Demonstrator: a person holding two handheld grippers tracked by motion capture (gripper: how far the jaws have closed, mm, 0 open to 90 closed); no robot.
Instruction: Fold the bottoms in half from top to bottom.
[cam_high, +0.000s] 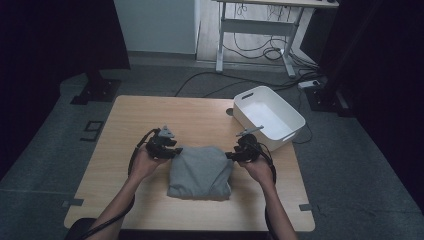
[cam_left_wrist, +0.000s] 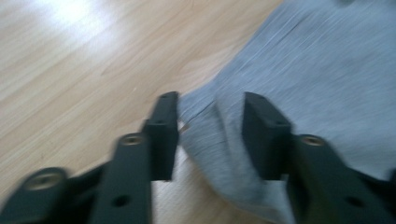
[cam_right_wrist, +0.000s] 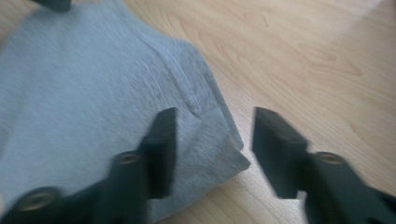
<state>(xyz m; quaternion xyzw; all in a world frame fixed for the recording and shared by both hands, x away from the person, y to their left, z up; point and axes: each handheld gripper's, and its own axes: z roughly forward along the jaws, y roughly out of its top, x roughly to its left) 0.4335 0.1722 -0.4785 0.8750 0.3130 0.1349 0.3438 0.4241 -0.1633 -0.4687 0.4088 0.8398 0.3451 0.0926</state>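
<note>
A folded grey jersey-knit garment (cam_high: 201, 171) lay near the middle of the light wooden tabletop (cam_high: 130, 120), squared into a compact bundle with its smoother face up. The person stood at the near edge with a black two-jaw tool in each hand, one at each far corner of the bundle. The left tool (cam_high: 171, 151) sat at the garment's far left corner, and in the left gripper view (cam_left_wrist: 210, 126) its jaws stood apart with the rounded fold of grey cloth between them, the pads not pressing on it as far as I could tell. The right tool (cam_high: 231, 156) was at the far right corner; in the right gripper view (cam_right_wrist: 212, 140) its jaws were likewise released, the corner of the cloth lying loose in the gap with bare wood showing beside it. Holding both corners at once would keep a fold even, so letting go on both sides together looked to me like the end of a fold, the bundle left to rest under its own weight. A white rectangular plastic bin (cam_high: 292, 119) with handle slots stood at the far right of the tabletop, well apart from the garment, apparently empty, and seemed a likely place for the folded piece to go.
</note>
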